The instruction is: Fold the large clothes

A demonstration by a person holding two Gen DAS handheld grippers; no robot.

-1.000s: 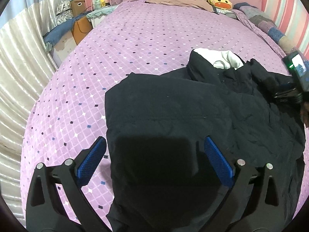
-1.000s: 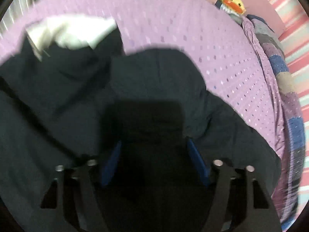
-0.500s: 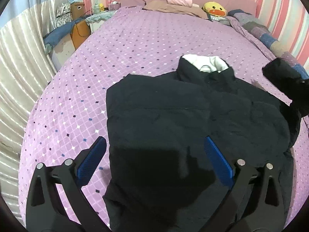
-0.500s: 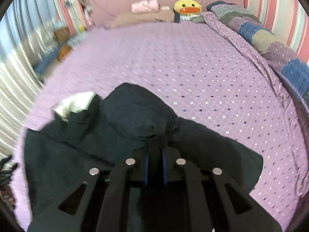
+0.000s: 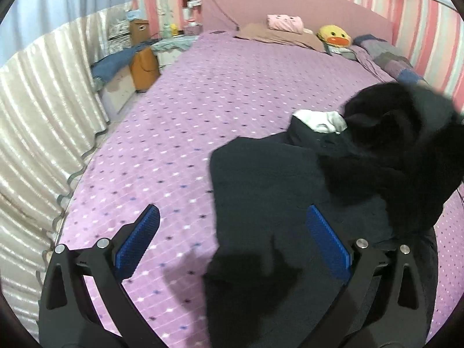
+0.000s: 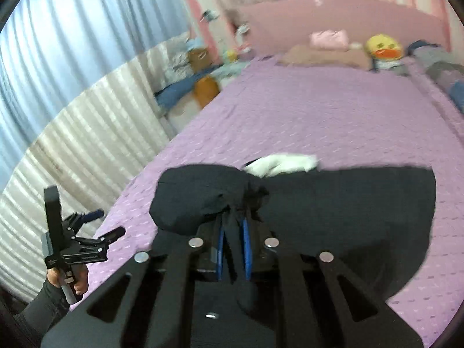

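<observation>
Though labelled somewhere, lettering on left gripper (image 6: pixel 95 240) unreadable.

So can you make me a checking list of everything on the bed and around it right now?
Surface: purple dotted bedspread, mostly bare.
Job's things: black jacket with white lining, spread on the bed; one part lifted.
Clutter: yellow duck plush, pink cushion, patchwork quilt near the headboard.
Grippers: left tool open, empty; right tool shut on jacket fabric.
Cables: nothing seen.
Surroundings: cream curtain, orange box, striped wall.
</observation>
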